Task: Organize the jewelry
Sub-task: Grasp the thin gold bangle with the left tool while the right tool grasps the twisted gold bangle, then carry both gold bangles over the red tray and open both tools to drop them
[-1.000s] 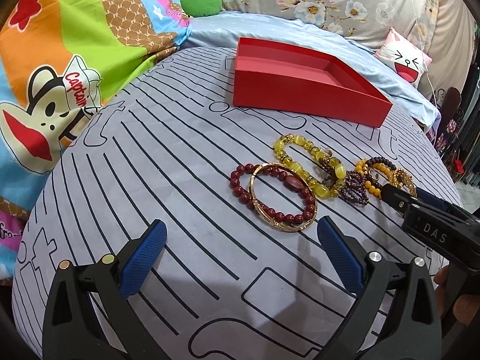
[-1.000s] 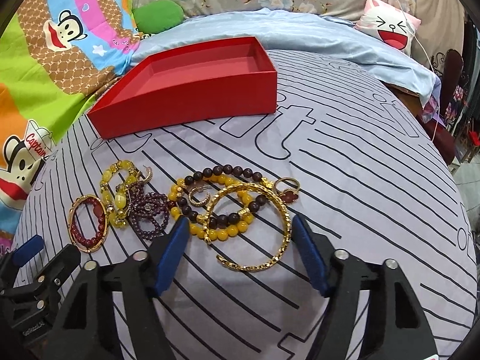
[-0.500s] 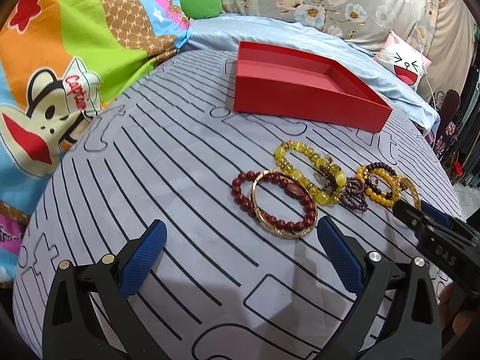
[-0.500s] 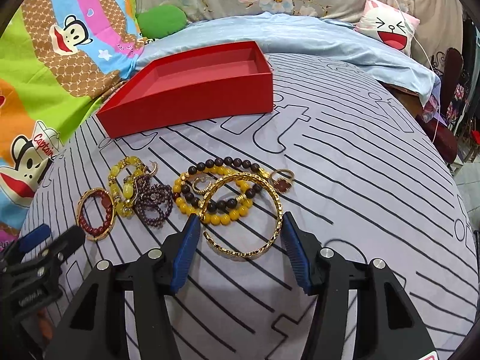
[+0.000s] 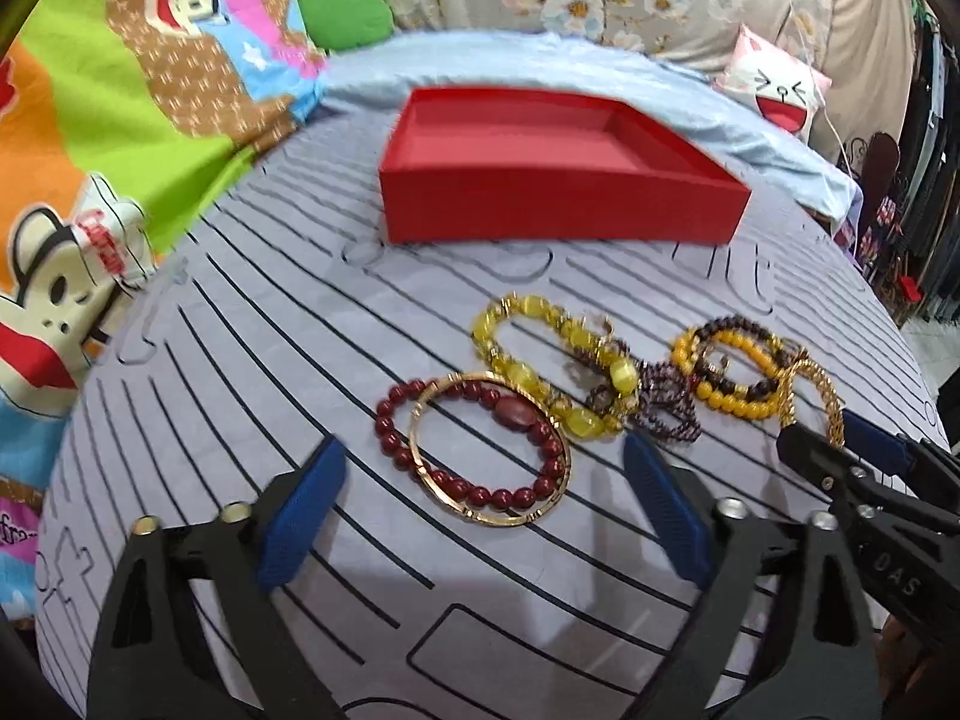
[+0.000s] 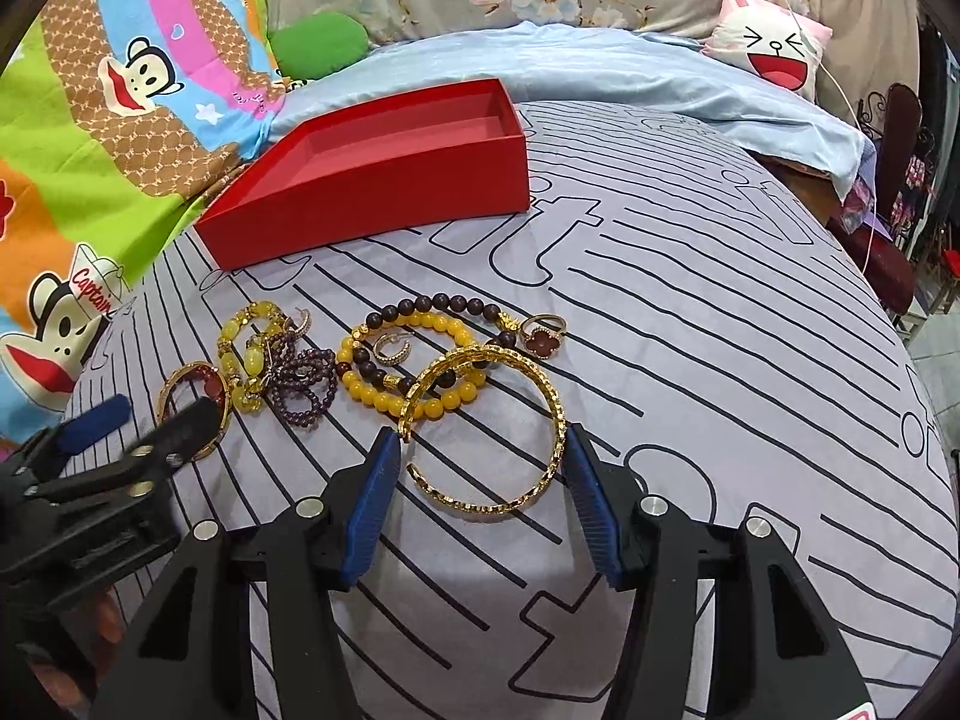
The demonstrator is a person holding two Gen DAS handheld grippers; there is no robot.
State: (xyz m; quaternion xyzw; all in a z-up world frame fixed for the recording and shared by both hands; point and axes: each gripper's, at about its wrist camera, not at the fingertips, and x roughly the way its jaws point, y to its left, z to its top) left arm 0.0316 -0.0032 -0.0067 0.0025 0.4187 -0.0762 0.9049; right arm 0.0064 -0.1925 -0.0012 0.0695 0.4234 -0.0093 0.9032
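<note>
Left tongs [image 5: 480, 510]: closing, blue pads still clear of the jewelry; between them lies a thin gold bangle [image 5: 489, 450] stacked on a dark red bead bracelet [image 5: 468, 438].
Right tongs [image 6: 480, 480]: half closed around a faceted, open-ended gold bangle [image 6: 489, 426]; the right pad sits at its rim, the left pad just beside it; whether they pinch it cannot be told.
Between the two tongs: a yellow-green bead bracelet [image 6: 249, 348] and a small purple bead bracelet [image 6: 303, 387], tangled together.
Just beyond the faceted bangle: an amber-yellow bead bracelet [image 6: 408, 360] and a dark brown bead bracelet [image 6: 438, 315], overlapping, with a small gold hoop earring [image 6: 393, 351] inside them.
Right of those: a gold ring with a red clover face [image 6: 543, 333].
Far side: an open red cardboard box [image 6: 372, 180], well apart from the jewelry.
Underneath: a bed with a grey sheet printed in black lines [image 6: 720, 330].
</note>
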